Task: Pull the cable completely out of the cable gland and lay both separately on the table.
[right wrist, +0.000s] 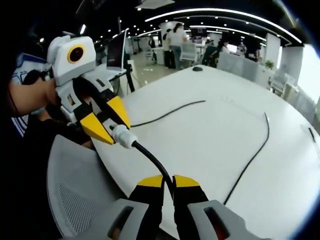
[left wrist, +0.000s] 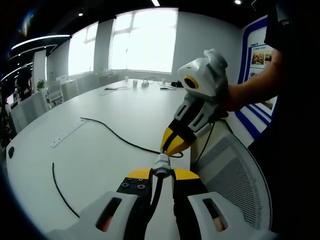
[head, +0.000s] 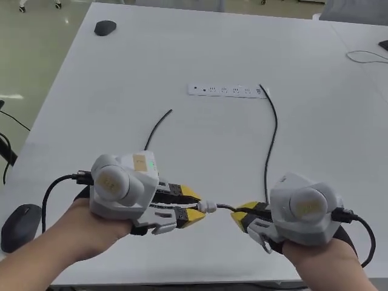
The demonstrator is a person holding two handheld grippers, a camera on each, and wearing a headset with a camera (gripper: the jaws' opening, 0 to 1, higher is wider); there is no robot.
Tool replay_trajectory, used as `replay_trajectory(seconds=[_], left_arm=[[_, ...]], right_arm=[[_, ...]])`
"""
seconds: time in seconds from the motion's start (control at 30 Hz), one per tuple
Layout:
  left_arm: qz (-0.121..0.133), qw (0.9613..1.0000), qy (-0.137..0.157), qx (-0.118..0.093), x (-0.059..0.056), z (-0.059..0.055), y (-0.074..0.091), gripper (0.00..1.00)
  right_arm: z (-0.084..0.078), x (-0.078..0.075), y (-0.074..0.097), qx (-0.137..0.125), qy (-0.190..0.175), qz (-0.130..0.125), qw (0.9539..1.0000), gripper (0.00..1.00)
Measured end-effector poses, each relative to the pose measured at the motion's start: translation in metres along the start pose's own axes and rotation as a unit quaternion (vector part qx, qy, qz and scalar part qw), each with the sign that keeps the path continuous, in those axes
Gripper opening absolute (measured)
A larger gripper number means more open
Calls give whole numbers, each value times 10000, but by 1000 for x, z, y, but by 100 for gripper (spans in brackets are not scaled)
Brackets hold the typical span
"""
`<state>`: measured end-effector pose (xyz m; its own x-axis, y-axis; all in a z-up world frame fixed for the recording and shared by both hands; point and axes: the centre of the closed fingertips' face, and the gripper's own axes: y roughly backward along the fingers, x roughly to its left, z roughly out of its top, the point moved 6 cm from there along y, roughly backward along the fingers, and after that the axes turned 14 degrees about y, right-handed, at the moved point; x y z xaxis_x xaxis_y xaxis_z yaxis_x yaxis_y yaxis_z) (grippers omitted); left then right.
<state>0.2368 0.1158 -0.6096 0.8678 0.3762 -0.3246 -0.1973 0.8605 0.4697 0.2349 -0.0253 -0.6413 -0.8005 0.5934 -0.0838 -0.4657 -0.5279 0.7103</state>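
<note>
A white cable gland (head: 207,207) is held just above the table's near edge, with my left gripper (head: 197,205) shut on it. A black cable (head: 224,208) comes out of the gland's right end and my right gripper (head: 237,215) is shut on it a short way off. In the left gripper view the gland (left wrist: 161,164) sits between the yellow jaw tips of the left gripper (left wrist: 161,174), and the cable (left wrist: 155,194) runs back between the jaws. In the right gripper view the cable (right wrist: 152,160) arcs from the gland (right wrist: 123,136) to my right gripper (right wrist: 168,181).
A white power strip (head: 227,91) lies mid-table, and a long black cable (head: 274,133) runs from it toward my right gripper. A shorter black cable end (head: 159,126) lies left of centre. There are dark mice at the far left (head: 105,27) and near left (head: 18,225). A grey mesh chair (left wrist: 235,175) stands below the table edge.
</note>
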Motion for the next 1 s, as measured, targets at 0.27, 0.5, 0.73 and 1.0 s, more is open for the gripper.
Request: replay_trajectory(seconds=[0.27, 0.5, 0.73, 1.0], left_arm=[[8, 10000, 11, -26, 0, 1, -1, 15], [-9, 10000, 37, -37, 0, 1, -1, 15], [-43, 10000, 33, -5, -3, -1, -4, 15], [-46, 10000, 49, 47, -4, -4, -4, 15]], right_arm=[[-20, -12, -2, 59, -736, -90, 9972, 1], [-40, -19, -4, 145, -1535, -132, 9879, 1], [-57, -18, -9, 212, -2165, -2, 9761, 1], [-60, -11, -12, 244, -2323, 96, 9723, 1]])
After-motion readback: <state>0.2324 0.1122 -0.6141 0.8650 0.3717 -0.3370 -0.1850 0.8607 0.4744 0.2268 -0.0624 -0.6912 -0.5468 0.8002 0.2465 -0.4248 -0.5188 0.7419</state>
